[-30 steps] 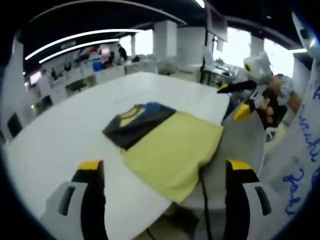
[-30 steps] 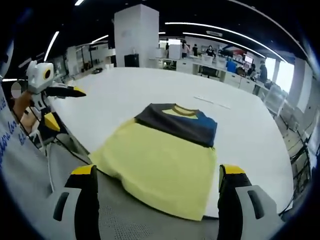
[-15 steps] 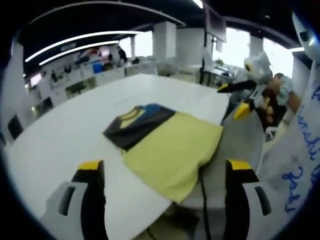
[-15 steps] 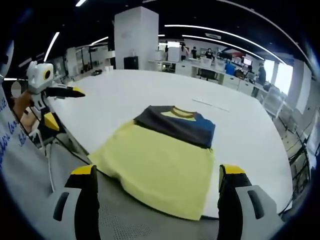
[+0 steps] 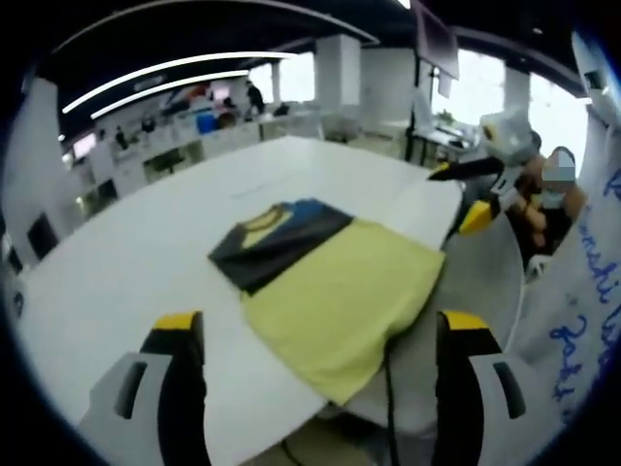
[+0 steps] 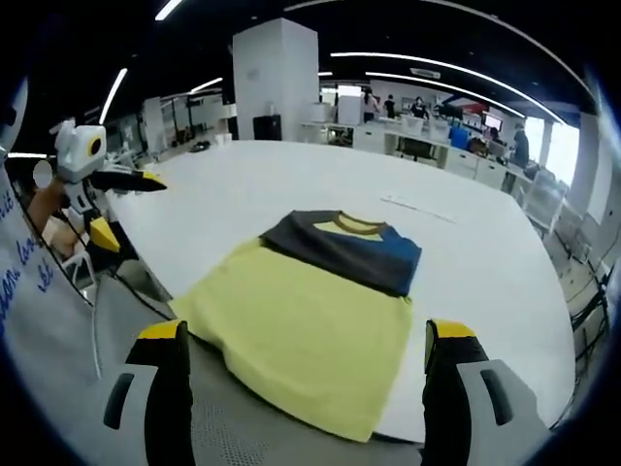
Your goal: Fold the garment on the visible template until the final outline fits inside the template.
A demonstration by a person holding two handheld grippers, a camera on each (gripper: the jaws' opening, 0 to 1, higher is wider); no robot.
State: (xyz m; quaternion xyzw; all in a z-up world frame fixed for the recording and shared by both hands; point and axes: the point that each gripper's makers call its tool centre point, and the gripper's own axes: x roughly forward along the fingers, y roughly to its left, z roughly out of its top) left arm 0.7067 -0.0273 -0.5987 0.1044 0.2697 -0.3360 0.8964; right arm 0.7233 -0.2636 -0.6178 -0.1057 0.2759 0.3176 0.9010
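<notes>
Jaws first: our right gripper (image 6: 303, 388) stands wide apart with nothing between its yellow tips, and our left gripper (image 5: 325, 374) is the same, spread and empty. Both hang off the table's near side, clear of the cloth.

Just past the tips lies the shirt (image 6: 310, 311), spread flat on the white table (image 6: 243, 184). Its yellow hem is at 6 o'clock, draping slightly over the table edge; the dark chest band and collar sit toward 12. From the left gripper view the shirt (image 5: 330, 291) runs from 6 up to 11 o'clock.

We judge it light, limp and thin, likely to sag and slide on the smooth top. We think hem corners or a side edge are the best places to pinch, lifting low. We cannot make out any template outline.

At 9 o'clock in the right gripper view, the left gripper shows, held in a hand.
</notes>
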